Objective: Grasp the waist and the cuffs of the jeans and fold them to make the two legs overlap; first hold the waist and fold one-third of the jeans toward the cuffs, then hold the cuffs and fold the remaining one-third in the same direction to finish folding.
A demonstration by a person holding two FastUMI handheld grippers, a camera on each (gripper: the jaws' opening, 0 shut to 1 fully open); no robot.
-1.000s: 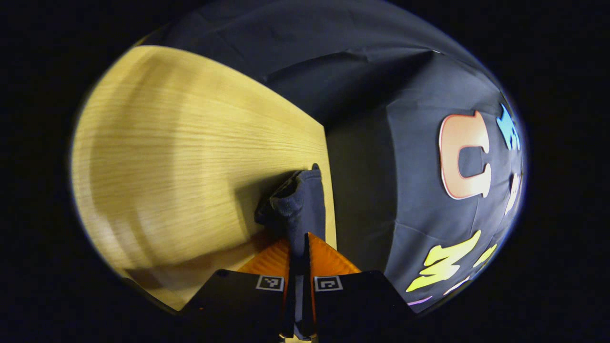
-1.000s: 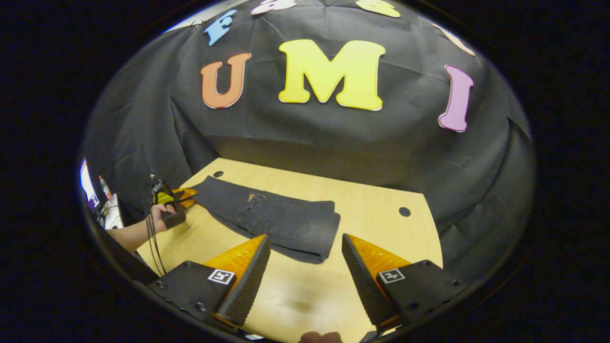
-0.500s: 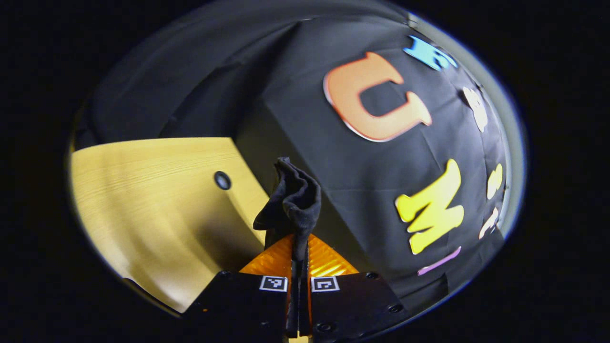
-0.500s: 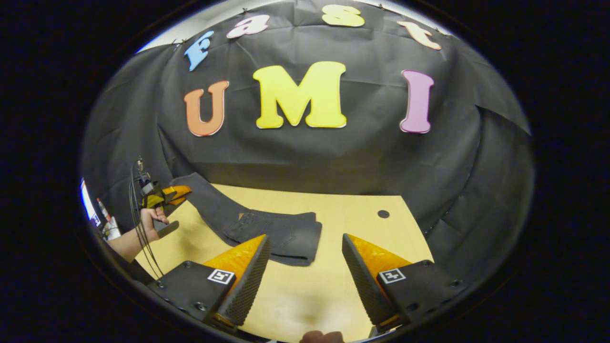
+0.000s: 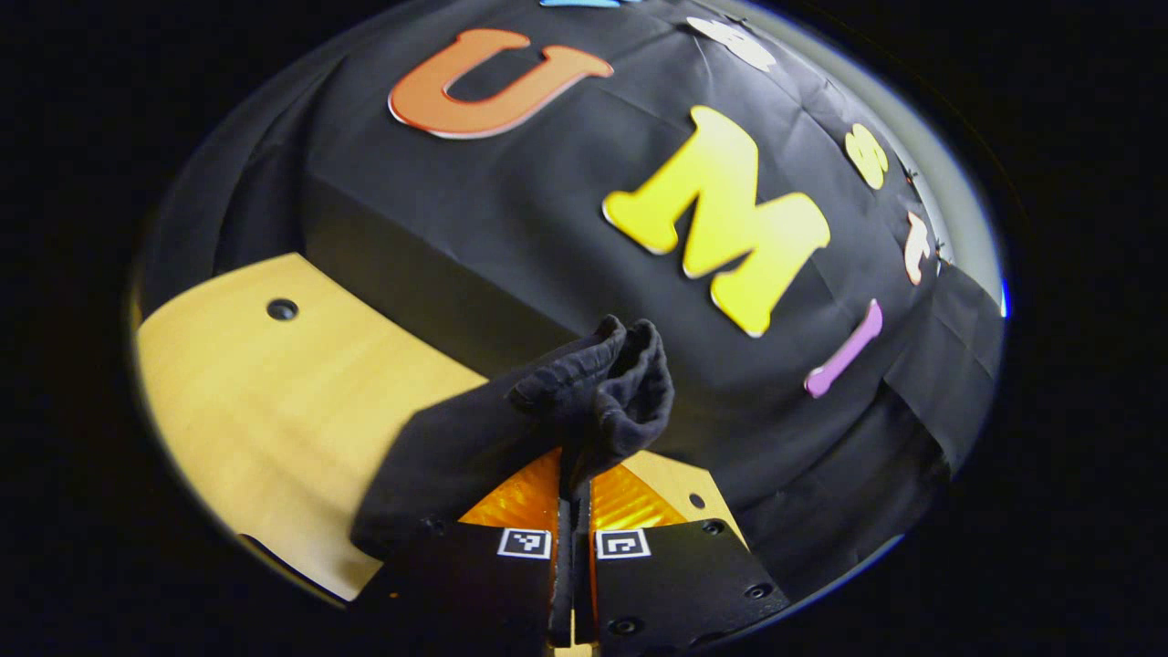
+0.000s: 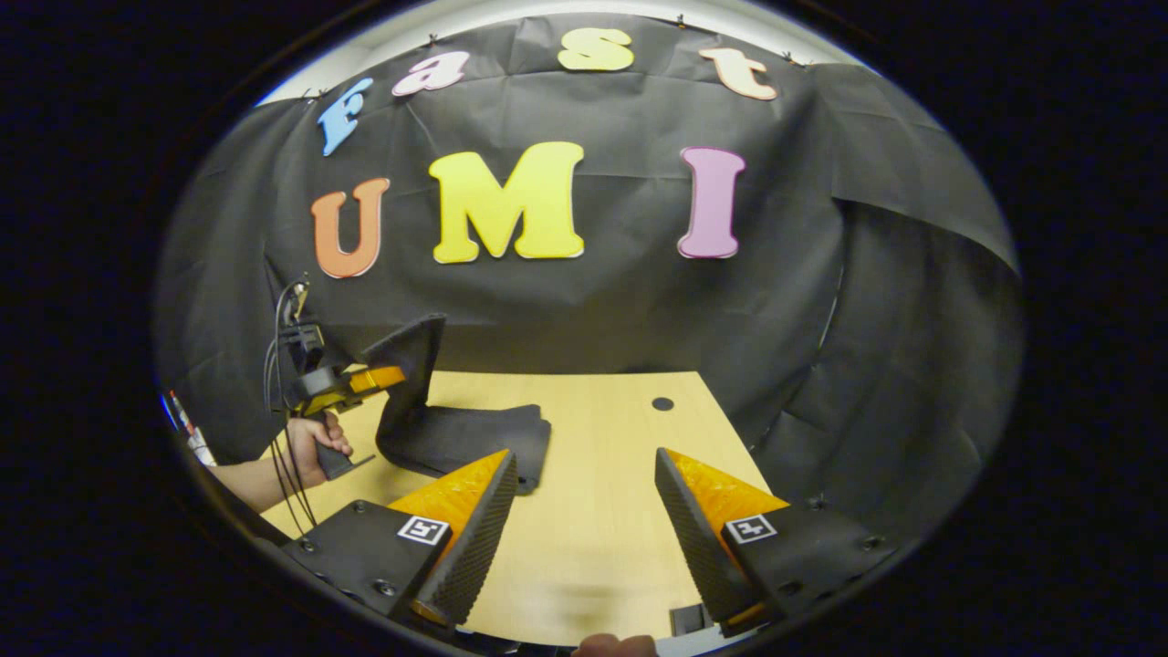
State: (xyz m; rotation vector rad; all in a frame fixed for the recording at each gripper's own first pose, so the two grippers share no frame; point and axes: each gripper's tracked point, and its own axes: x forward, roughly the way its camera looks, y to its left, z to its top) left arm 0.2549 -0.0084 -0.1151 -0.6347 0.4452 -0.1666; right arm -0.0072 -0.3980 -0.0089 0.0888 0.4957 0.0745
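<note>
The left gripper (image 6: 388, 376), jaws clamped on the lifted cuffs (image 5: 598, 388), is nearer the jeans (image 6: 465, 438) folded on the worktop (image 6: 593, 511), while the right gripper (image 6: 584, 511) hangs wide open, empty.

Between your closed left jaws you've got matt, soft dark denim jeans (image 5: 593, 392), over a smooth light-wood table (image 5: 265, 401).
</note>
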